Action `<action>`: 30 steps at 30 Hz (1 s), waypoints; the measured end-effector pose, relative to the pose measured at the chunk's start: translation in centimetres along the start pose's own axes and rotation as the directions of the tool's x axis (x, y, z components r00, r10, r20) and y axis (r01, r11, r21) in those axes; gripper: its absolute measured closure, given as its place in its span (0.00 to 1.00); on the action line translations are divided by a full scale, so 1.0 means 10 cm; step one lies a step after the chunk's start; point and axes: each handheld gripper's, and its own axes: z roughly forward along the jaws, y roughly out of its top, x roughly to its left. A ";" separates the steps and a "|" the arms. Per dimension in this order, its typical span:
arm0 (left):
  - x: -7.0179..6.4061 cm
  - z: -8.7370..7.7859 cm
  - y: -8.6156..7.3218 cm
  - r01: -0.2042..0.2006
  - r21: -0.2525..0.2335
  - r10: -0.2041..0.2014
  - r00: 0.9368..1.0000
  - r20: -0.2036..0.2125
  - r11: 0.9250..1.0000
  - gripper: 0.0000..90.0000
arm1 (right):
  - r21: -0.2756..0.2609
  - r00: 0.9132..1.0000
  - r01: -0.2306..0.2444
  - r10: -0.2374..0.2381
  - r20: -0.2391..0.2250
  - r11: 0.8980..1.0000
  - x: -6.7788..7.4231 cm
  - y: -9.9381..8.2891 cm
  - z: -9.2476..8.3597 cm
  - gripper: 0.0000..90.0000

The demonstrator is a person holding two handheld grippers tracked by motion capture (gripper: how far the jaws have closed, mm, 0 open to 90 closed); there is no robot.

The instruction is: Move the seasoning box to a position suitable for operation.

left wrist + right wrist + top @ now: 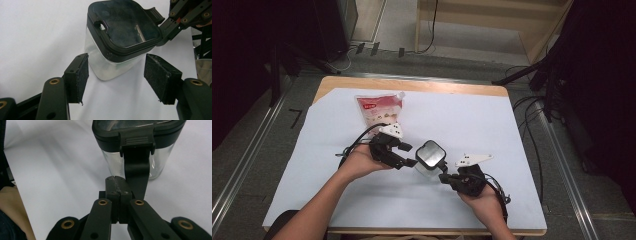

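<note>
- Two grippers work one clear container [430,159] with a dark lid [125,25], which stands upright on the white-covered counter [492,125] between them.
- The left gripper [116,75] is released: its pads sit on either side of the container's lower wall, the left pad just at the glass and the right one apart from it, probably ready to steady the body.
- The right gripper [117,185] is clenched, jaws pressed together just beside the lid's latch tab [136,157], likely to push or flip it.
- A red pouch [377,111] lies well beyond the left gripper, untouched.
</note>
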 end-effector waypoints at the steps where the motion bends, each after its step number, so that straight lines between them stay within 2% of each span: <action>1: 0.00 0.01 0.00 -0.002 -0.002 0.002 1.000 0.002 1.000 0.42 | -0.003 1.000 -0.004 0.004 -0.002 1.000 -0.01 0.00 0.00 1.00; 4: 0.01 0.02 0.00 -0.001 0.000 0.001 1.000 0.010 1.000 0.41 | -0.007 1.000 -0.010 0.010 0.002 1.000 -0.05 -0.01 0.00 1.00; 10: 0.01 0.02 0.01 0.030 -0.005 -0.030 0.999 0.035 1.000 0.40 | -0.017 0.999 -0.024 0.024 0.048 1.000 -0.16 0.00 -0.02 1.00; 11: 0.00 0.02 0.01 0.036 -0.014 -0.036 0.999 0.035 0.999 0.40 | -0.022 0.998 -0.032 0.033 0.045 0.999 -0.18 0.00 -0.02 1.00; 15: -0.01 0.03 0.01 0.024 -0.010 -0.023 0.999 0.026 1.000 0.40 | -0.028 0.997 -0.041 0.043 0.065 0.999 -0.26 0.02 -0.02 1.00; 18: -0.01 0.04 0.02 0.022 -0.004 -0.022 0.999 0.049 1.000 0.42 | -0.037 0.995 -0.062 0.064 0.078 0.997 -0.33 0.03 -0.04 1.00; 25: -0.03 0.07 0.02 0.011 -0.008 -0.011 0.999 0.051 1.000 0.42 | -0.056 0.991 -0.093 0.098 0.095 0.994 -0.52 0.08 -0.08 1.00; 27: -0.02 0.07 0.02 0.025 -0.013 -0.024 0.998 0.056 1.000 0.41 | -0.069 0.989 -0.106 0.113 0.100 0.992 -0.57 0.09 -0.09 1.00; 30: -0.02 0.07 0.02 0.030 -0.014 -0.029 0.998 0.052 0.999 0.41 | -0.067 0.989 -0.103 0.109 0.098 0.992 -0.59 0.09 -0.09 1.00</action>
